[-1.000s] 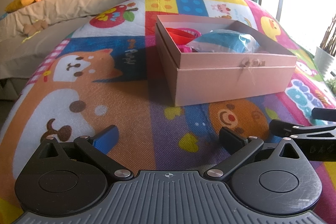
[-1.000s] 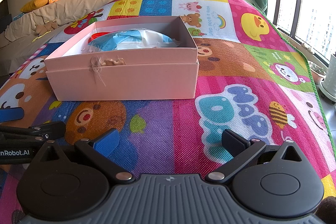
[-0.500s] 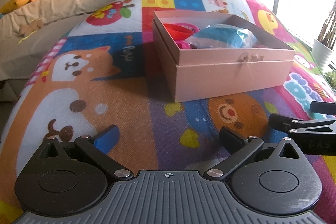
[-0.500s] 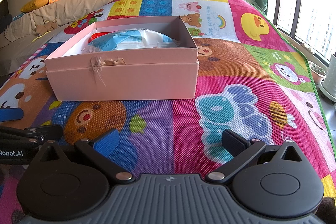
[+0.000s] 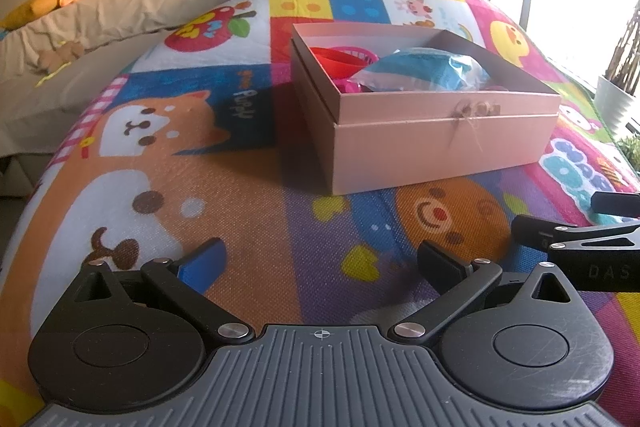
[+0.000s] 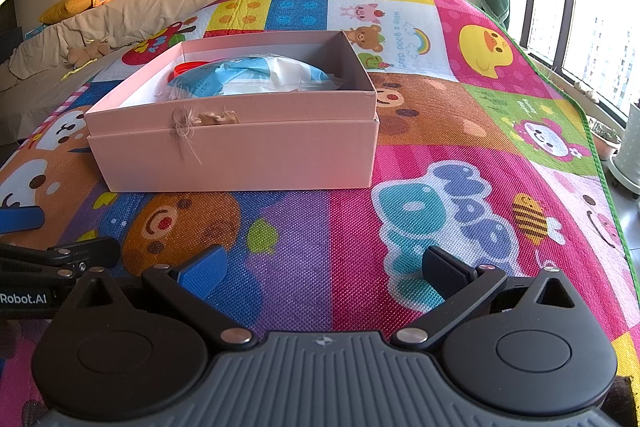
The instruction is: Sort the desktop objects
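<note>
Pink box (image 6: 240,155) sits on the play mat (image 6: 460,131), ahead of both grippers, lid off or nested under it — cannot tell which. Inside the box: a blue-and-white plastic bag (image 6: 256,77) heaped at centre, rising about to the rim, and behind it a red bowl-like piece (image 5: 338,57) toward the far-left corner. A magenta item beside the red one is mostly hidden.

Handling, as judgement: the bag looks soft, light and crinkly; film will slip, so you should pinch a gathered fold near its top, not the smooth flank. The red piece looks like stiff, light plastic — take it by the rim. The box is cardboard, rigid enough but its walls will flex; grip a wall near a corner if you must shift it. A twine bow (image 6: 186,125) on the near wall is fragile; keep clear.

Left gripper (image 5: 320,261): fingers spread wide, nothing between them, touching nothing, short of the box's near-left corner.

Right gripper (image 6: 322,267): fingers equally wide, empty, short of the box's near-right corner.

No loose objects visible on the mat around the box; sorting looks near done.
</note>
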A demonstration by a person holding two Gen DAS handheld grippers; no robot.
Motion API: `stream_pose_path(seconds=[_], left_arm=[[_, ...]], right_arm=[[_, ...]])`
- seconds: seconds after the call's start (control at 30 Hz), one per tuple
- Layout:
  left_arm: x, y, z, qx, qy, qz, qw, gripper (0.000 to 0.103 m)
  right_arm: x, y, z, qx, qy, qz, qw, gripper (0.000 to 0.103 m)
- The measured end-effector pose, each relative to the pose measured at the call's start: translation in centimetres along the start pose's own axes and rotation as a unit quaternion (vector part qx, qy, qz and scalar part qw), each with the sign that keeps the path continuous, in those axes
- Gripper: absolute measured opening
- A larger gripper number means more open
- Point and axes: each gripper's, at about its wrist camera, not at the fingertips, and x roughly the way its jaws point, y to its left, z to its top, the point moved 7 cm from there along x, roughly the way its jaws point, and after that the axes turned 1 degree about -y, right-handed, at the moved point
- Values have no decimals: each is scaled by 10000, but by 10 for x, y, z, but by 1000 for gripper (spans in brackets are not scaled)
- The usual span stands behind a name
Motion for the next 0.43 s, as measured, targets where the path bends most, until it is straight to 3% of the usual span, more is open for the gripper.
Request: stream_pose_path(seconds=[0.43], left_arm=[[0, 1, 2, 29, 116, -38, 9999, 103]], right_arm=[[0, 0, 0, -1, -1, 0, 10000, 103]])
